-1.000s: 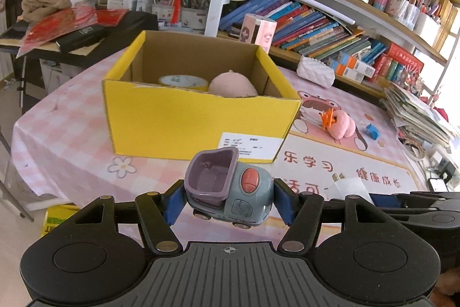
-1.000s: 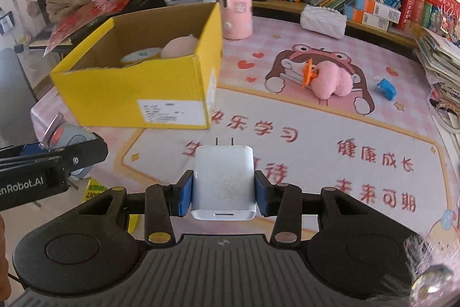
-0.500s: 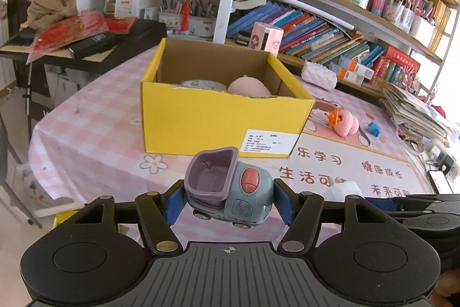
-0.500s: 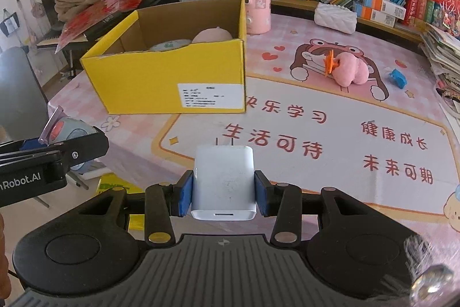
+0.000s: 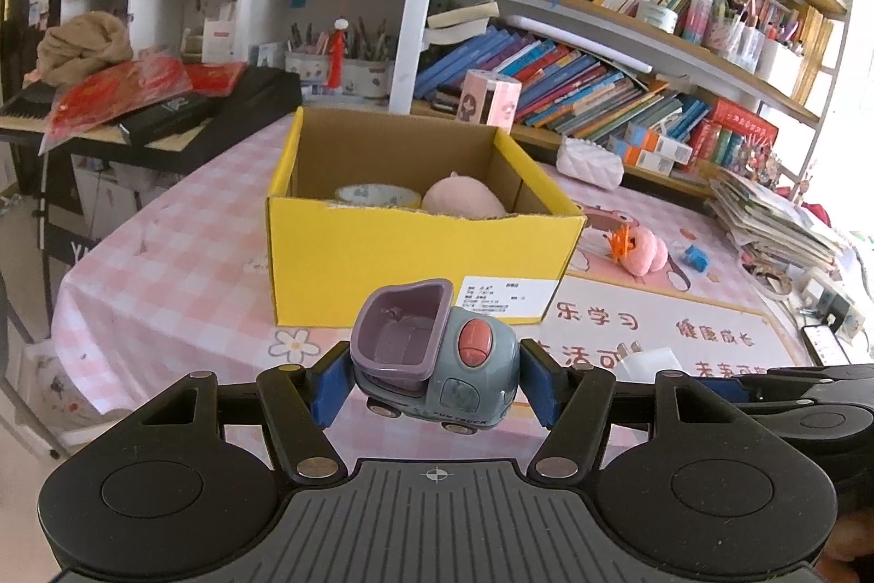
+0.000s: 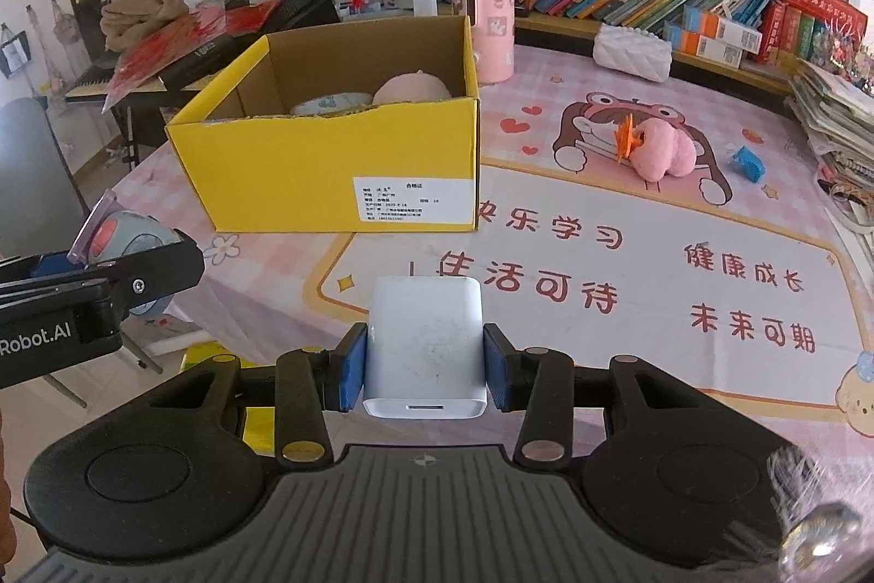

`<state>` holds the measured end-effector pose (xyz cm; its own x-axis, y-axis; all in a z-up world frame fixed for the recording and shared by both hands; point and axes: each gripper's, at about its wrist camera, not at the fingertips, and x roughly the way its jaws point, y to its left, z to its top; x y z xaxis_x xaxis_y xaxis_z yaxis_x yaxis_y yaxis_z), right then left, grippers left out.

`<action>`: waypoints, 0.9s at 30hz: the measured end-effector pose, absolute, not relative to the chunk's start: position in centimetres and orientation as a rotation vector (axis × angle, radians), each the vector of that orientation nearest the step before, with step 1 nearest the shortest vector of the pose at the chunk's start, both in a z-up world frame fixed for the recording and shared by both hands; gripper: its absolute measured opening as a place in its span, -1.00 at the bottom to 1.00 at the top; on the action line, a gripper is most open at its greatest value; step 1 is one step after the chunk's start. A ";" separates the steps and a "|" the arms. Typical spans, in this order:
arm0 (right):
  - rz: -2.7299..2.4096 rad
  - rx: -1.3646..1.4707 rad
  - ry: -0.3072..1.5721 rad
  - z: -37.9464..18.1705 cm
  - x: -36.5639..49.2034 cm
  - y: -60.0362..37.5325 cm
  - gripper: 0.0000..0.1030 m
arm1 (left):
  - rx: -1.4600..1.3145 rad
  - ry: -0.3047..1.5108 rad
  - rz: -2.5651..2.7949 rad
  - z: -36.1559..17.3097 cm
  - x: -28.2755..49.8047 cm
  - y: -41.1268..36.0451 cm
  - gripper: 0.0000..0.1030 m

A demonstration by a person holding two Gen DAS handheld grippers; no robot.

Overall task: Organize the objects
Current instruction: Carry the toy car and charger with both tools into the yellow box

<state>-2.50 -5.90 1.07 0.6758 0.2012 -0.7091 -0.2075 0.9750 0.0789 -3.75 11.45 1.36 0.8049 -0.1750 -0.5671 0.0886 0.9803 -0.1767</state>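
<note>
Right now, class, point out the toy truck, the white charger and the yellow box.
toy truck [image 5: 437, 364], left wrist view, on its grey cab.
white charger [image 6: 425, 342], right wrist view, on its top face.
yellow box [image 6: 306, 168], right wrist view, on its front wall.

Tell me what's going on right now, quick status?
Left hand-held gripper shut on toy truck. Right hand-held gripper shut on white charger. Both short of the yellow box, nothing between.

Pink checked table [image 6: 546, 91], yellow box [image 6: 328, 157], plush [image 6: 663, 151]
</note>
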 end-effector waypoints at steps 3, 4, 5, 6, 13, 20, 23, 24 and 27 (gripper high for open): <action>0.231 -0.013 0.796 1.1 -2.2 -5.6 -0.21 | -0.140 0.612 -0.142 1.6 -3.6 11.5 0.23; 0.232 -0.014 0.795 1.2 -2.1 -5.6 -0.21 | -0.139 0.604 -0.141 1.8 -3.5 11.5 0.23; 0.234 -0.015 0.790 1.3 -2.0 -5.6 -0.21 | -0.139 0.596 -0.139 1.9 -3.3 11.5 0.23; 0.237 -0.018 0.783 1.4 -1.9 -5.5 -0.21 | -0.139 0.588 -0.138 2.2 -3.1 11.6 0.23; 0.272 -0.030 0.707 3.1 0.1 -4.8 -0.21 | -0.133 0.538 -0.116 3.7 -0.9 11.9 0.23; 0.324 -0.029 0.639 5.2 4.5 -3.8 -0.21 | -0.134 0.480 -0.062 5.4 3.5 12.8 0.23; 0.352 -0.051 0.611 5.8 6.6 -3.1 -0.21 | -0.138 0.473 -0.032 5.5 5.5 13.3 0.23; 0.361 -0.059 0.603 5.9 7.3 -2.9 -0.21 | -0.137 0.475 -0.024 5.4 6.0 13.4 0.23; 0.388 -0.089 0.589 5.9 9.3 -2.2 -0.21 | -0.135 0.493 -0.004 4.8 8.0 13.5 0.23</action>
<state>9.33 -2.24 5.86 0.7616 0.3313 -0.5569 -0.3818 0.9238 0.0275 8.04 13.47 4.78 0.8813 -0.0360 -0.4712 -0.0289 0.9911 -0.1298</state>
